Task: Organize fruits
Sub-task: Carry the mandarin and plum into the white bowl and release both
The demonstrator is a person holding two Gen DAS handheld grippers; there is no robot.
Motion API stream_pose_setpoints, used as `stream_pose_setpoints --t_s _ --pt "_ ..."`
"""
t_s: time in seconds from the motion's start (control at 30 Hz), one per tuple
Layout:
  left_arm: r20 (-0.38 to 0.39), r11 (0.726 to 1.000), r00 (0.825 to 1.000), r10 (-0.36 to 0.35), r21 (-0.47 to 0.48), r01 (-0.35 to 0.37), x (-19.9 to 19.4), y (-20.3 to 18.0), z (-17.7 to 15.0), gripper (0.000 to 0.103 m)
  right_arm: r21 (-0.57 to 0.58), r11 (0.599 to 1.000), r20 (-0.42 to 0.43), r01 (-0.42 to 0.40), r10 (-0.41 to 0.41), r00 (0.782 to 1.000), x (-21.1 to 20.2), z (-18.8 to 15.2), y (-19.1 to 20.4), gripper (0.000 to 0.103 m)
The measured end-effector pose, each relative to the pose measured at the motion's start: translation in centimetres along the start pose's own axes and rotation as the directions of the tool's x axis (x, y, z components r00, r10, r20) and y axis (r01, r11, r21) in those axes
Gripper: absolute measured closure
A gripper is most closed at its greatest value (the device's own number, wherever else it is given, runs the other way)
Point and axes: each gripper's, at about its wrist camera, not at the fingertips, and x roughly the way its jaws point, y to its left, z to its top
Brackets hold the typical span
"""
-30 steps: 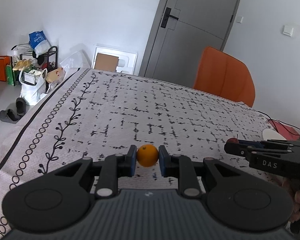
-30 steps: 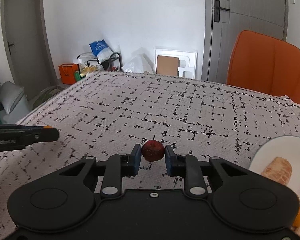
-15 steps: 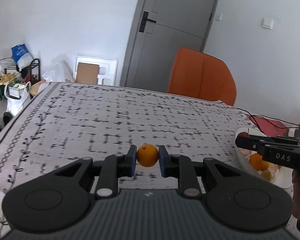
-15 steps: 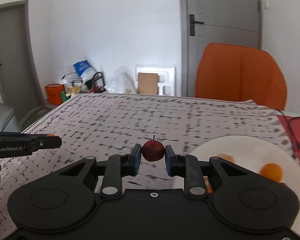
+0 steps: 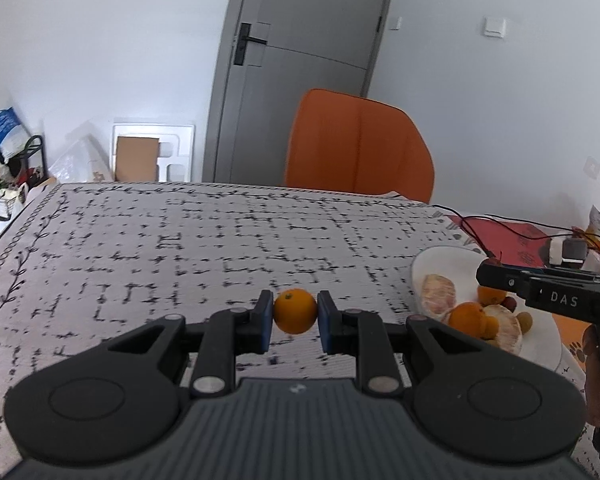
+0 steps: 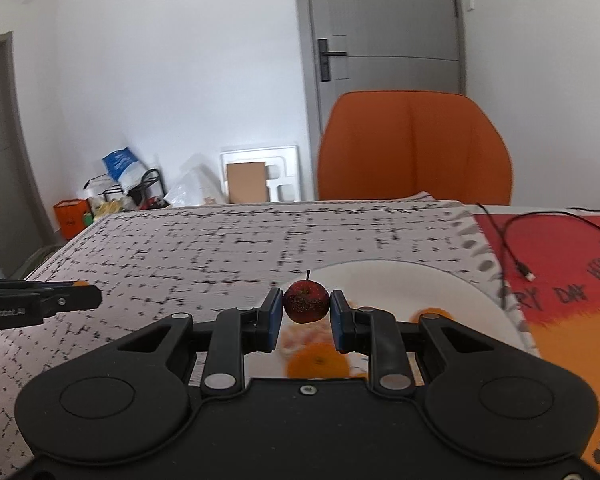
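While above table | left gripper fingers pinch orange | right gripper fingers pinch red fruit

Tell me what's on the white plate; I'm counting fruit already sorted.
On the white plate lie two peeled citrus pieces, two oranges and some small fruits. The right gripper covers part of the plate, so more may be hidden.

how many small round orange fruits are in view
3: one small round orange fruit in the left gripper, two on the white plate; more may be hidden.
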Motion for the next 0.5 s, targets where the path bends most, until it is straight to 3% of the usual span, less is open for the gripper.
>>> stream_pose_setpoints --t_s 0.5 --pt "-0.009 0.996 0.998 -0.057 0.070 0.057 1.4 -4.0 0.6 0.081 0.094 0.994 0.018 0.057 -0.059 0.998 -1.6 -1.5 -4.3 0.074"
